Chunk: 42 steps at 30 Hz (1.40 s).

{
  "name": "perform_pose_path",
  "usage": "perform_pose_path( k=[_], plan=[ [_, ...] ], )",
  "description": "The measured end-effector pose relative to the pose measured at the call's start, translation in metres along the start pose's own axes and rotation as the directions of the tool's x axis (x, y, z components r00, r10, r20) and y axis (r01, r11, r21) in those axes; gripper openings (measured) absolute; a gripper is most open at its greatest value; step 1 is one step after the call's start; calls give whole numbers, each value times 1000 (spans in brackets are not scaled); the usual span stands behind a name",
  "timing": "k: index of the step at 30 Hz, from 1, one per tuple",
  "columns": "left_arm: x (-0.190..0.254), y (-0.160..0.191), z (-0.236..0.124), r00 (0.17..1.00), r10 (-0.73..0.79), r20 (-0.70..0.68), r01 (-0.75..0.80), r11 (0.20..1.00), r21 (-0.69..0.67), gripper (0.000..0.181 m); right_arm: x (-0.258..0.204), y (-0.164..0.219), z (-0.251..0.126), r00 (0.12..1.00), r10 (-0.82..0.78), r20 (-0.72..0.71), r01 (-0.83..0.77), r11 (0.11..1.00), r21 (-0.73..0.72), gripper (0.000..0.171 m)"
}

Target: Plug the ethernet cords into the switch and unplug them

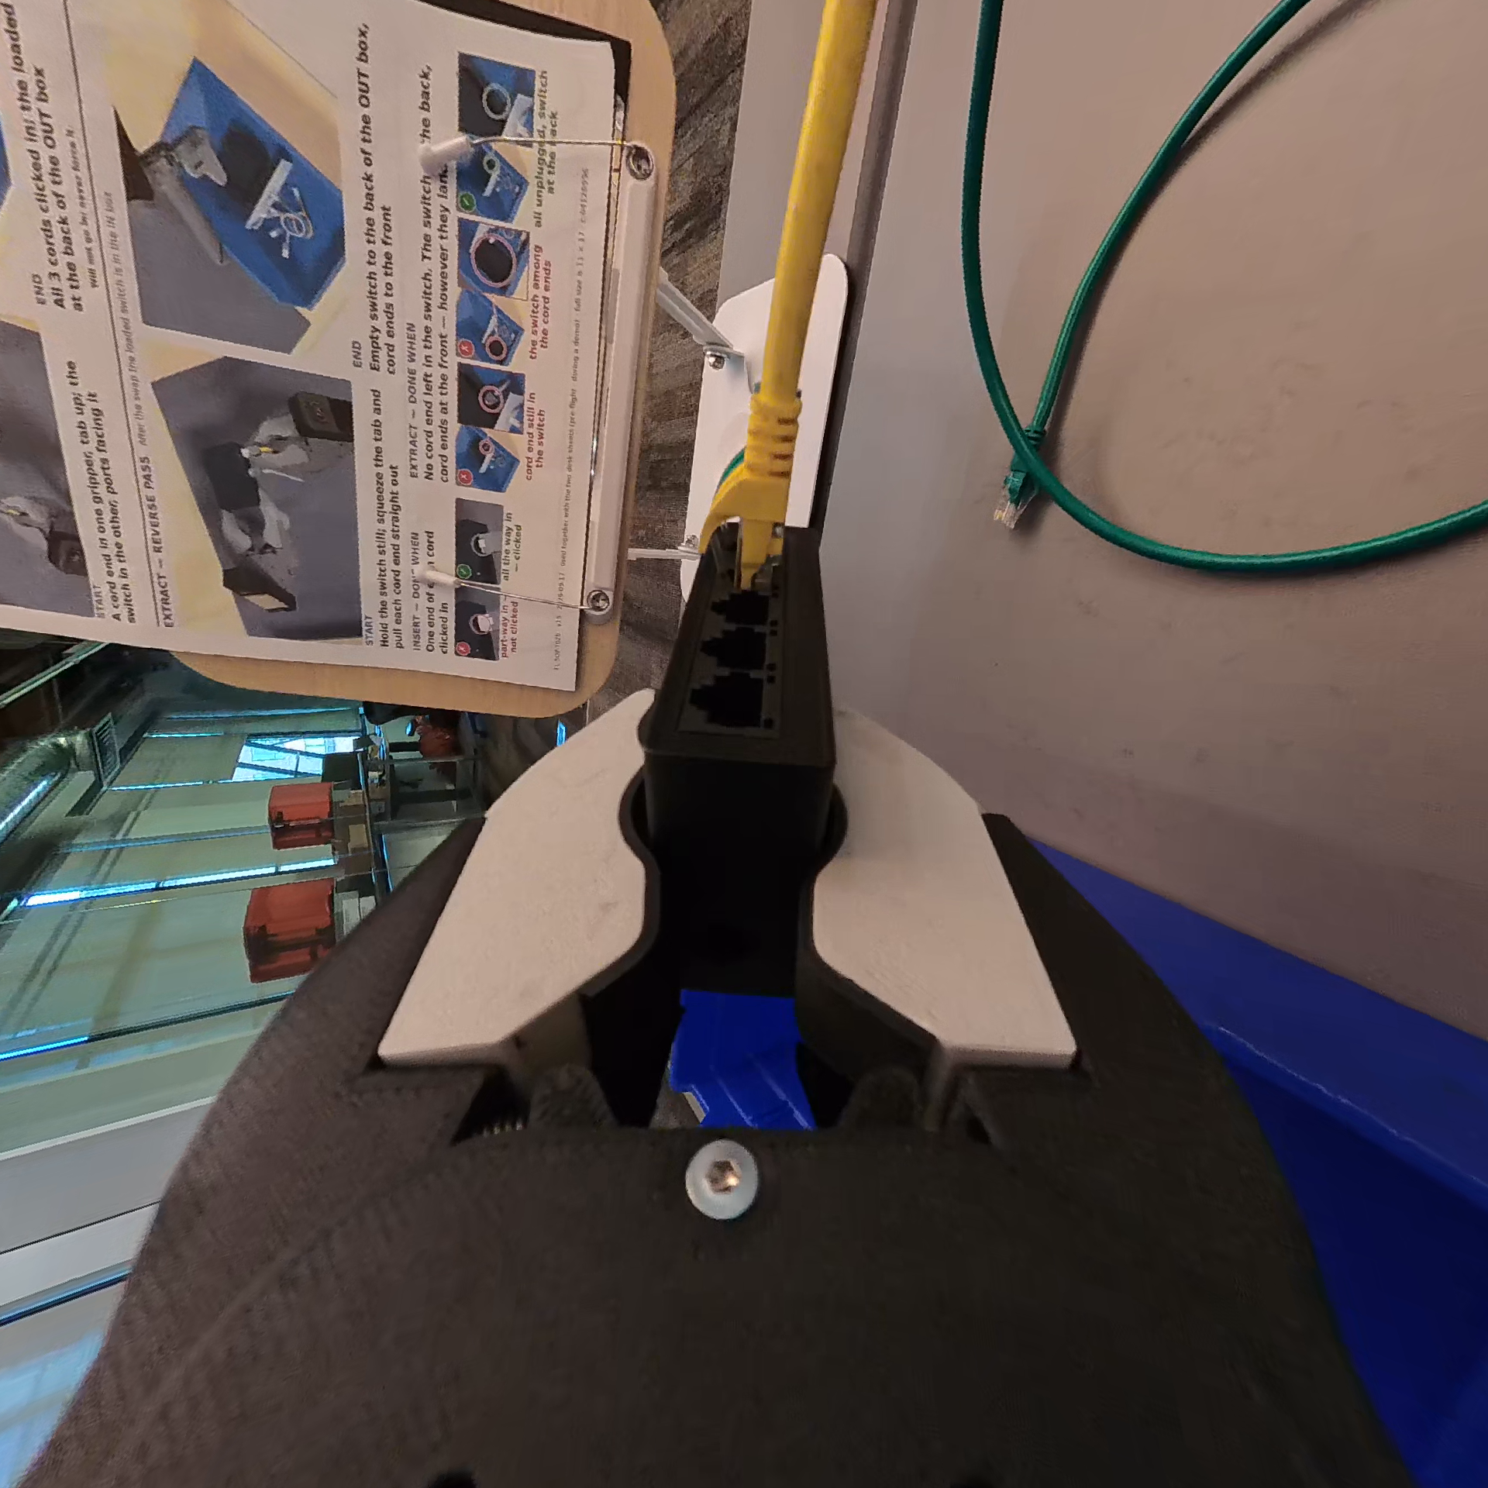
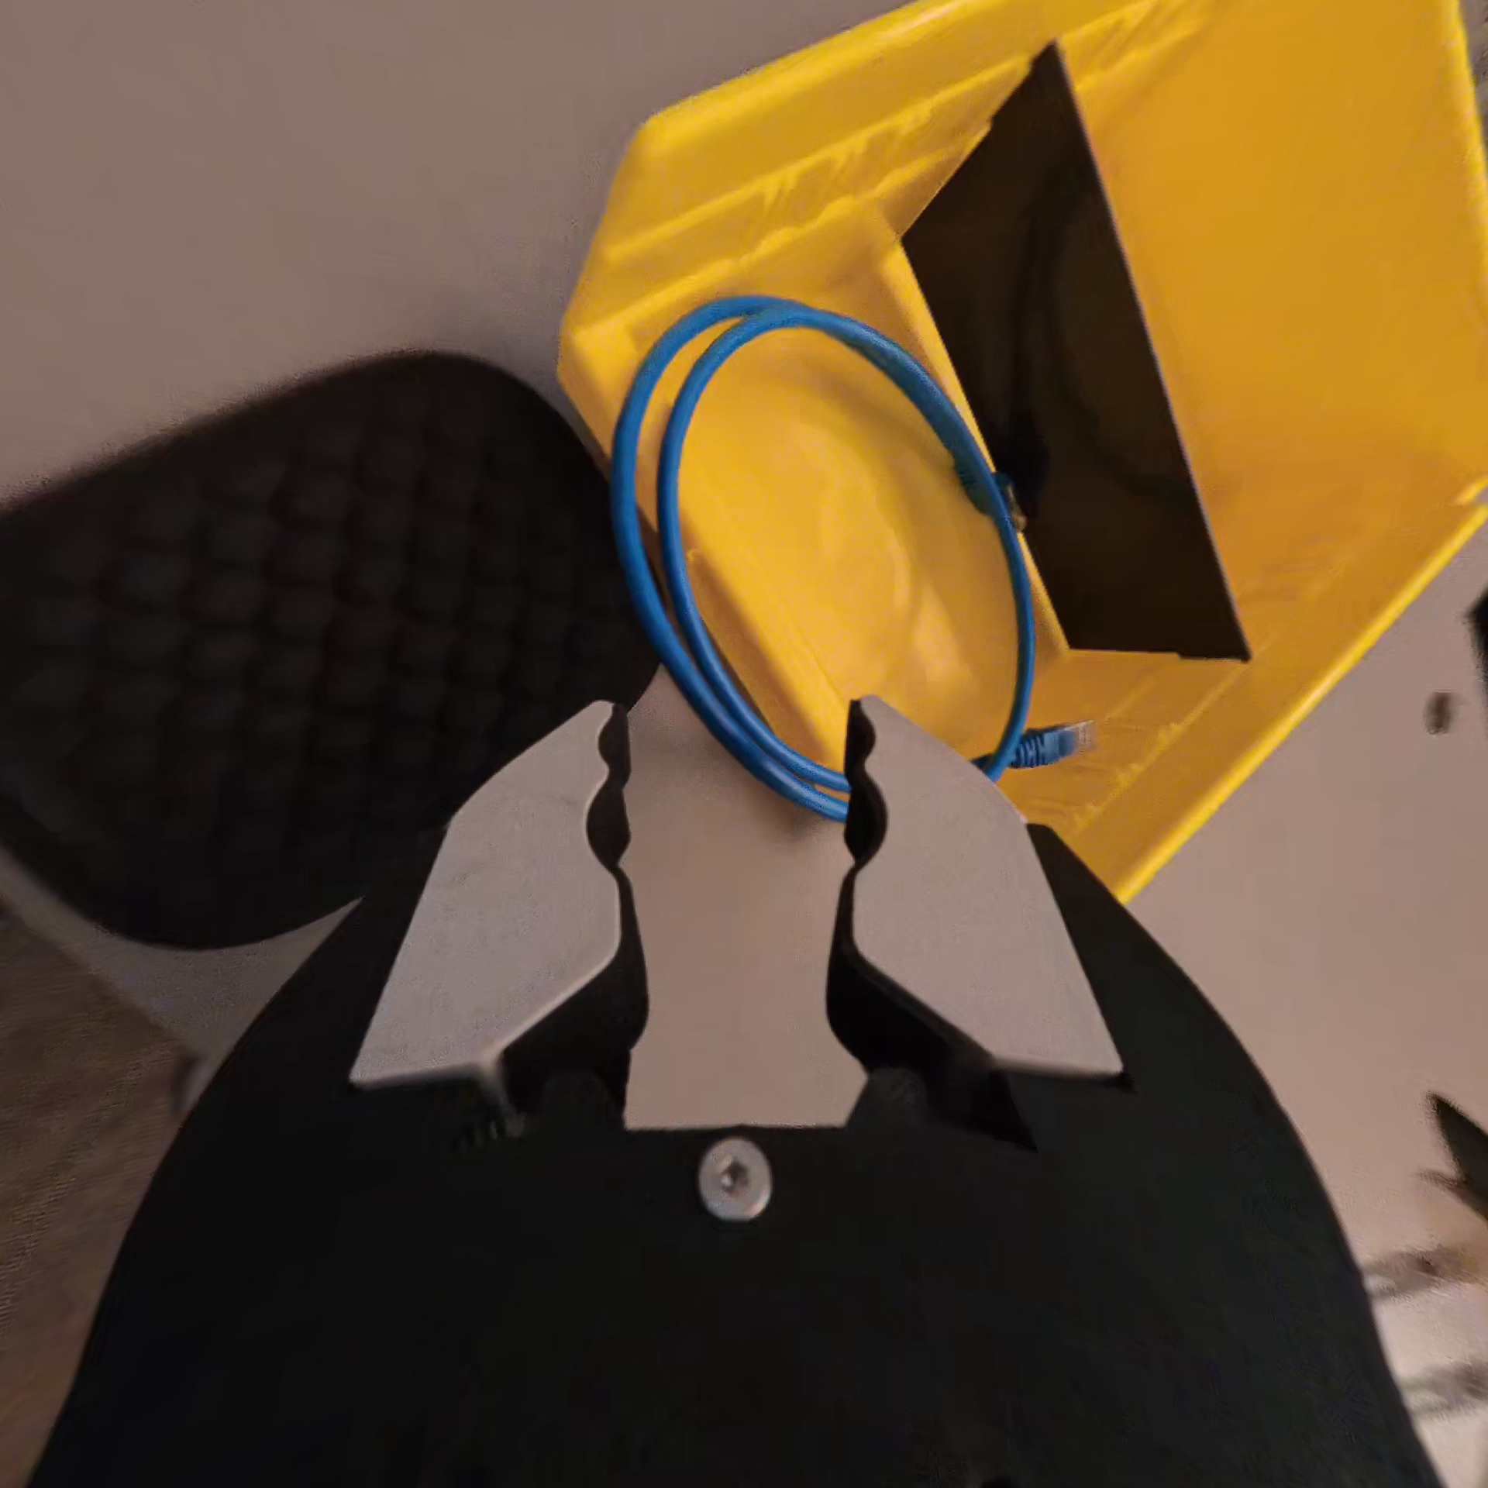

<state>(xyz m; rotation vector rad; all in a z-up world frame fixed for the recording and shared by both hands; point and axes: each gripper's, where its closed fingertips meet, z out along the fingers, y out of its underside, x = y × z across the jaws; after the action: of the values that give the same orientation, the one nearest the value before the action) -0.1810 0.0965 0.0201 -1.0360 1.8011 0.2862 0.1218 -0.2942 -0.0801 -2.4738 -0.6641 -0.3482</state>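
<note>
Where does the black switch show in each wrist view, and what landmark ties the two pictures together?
Left wrist view: the switch sits centre frame, clamped in the left tool, a yellow cord plugged into its far port.
Right wrist view: not in it; the open right tool faces a blue cord coiled in a yellow bin.
Shared landmark: only the grey tabletop.

A black switch (image 1: 745, 708) is clamped between the fingers of the left gripper (image 1: 737, 725). A yellow cord (image 1: 805, 266) is plugged into its farthest port. A green cord (image 1: 1071, 338) lies unplugged on the grey tabletop (image 1: 1208, 644), beside a blue bin (image 1: 1328, 1087).
</note>
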Motion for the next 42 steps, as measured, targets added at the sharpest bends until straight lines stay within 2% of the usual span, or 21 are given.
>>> perform_pose_path(
  k=[3, 4, 6, 8, 11, 13, 15, 17, 20, 27, 34, 38, 42],
  plan=[
    [2, -1, 1, 1000, 6, -6, -6, 1000, -3, 31, -18, 3, 22, 995, -97, -32, 95, 994, -44, 51],
    [3, -2, 1, 1000, 10, -7, -10, 1000, -4, 31, -17, 3, 28, 991, -118, -58, 115, 992, -52, 44],
    [5, -4, 2, 1000, 16, -10, -16, 1000, -3, 31, -12, 2, 36, 984, -149, -94, 143, 987, -71, 17],
    [5, -5, 2, 1000, 20, -9, -20, 1000, -3, 31, -6, -5, 40, 982, -159, -103, 153, 986, -64, 10],
    [4, -6, 1, 1000, 22, -2, -22, 1000, 0, 31, 3, -13, 43, 985, -138, -99, 132, 989, -68, 11],
    [3, -9, 1, 1000, 30, 9, -30, 1000, 2, 31, 3, -13, 46, 992, -104, -67, 97, 991, -96, 18],
    [4, -13, 1, 999, 48, 20, -48, 999, -1, 31, -1, -15, 46, 995, -90, -43, 85, 991, -100, 31],
    [6, -17, 0, 996, 80, 31, -79, 997, -10, 31, -10, -21, 41, 998, -66, -8, 66, 996, -58, 45],
    [6, -23, -2, 988, 138, 61, -135, 990, -50, 31, -22, -36, 25, 999, -46, 9, 46, 998, 47, 55],
    [8, -36, -8, 960, 258, 114, -243, 962, -128, 30, -19, -67, -31, 996, 65, -55, -43, 940, 339, 60],
    [14, -48, -12, 955, 275, 114, -264, 959, -102, 30, -4, -65, -45, 988, 135, -76, -96, 919, 383, 61],
    [12, -50, -14, 962, 248, 115, -243, 968, -55, 30, -3, -79, -52, 987, 128, -94, -75, 898, 433, 61],
    [10, -64, -21, 992, 105, 67, -115, 979, 170, 29, 1, -129, -74, 983, 127, -131, -25, 803, 596, 60]
  ],
)
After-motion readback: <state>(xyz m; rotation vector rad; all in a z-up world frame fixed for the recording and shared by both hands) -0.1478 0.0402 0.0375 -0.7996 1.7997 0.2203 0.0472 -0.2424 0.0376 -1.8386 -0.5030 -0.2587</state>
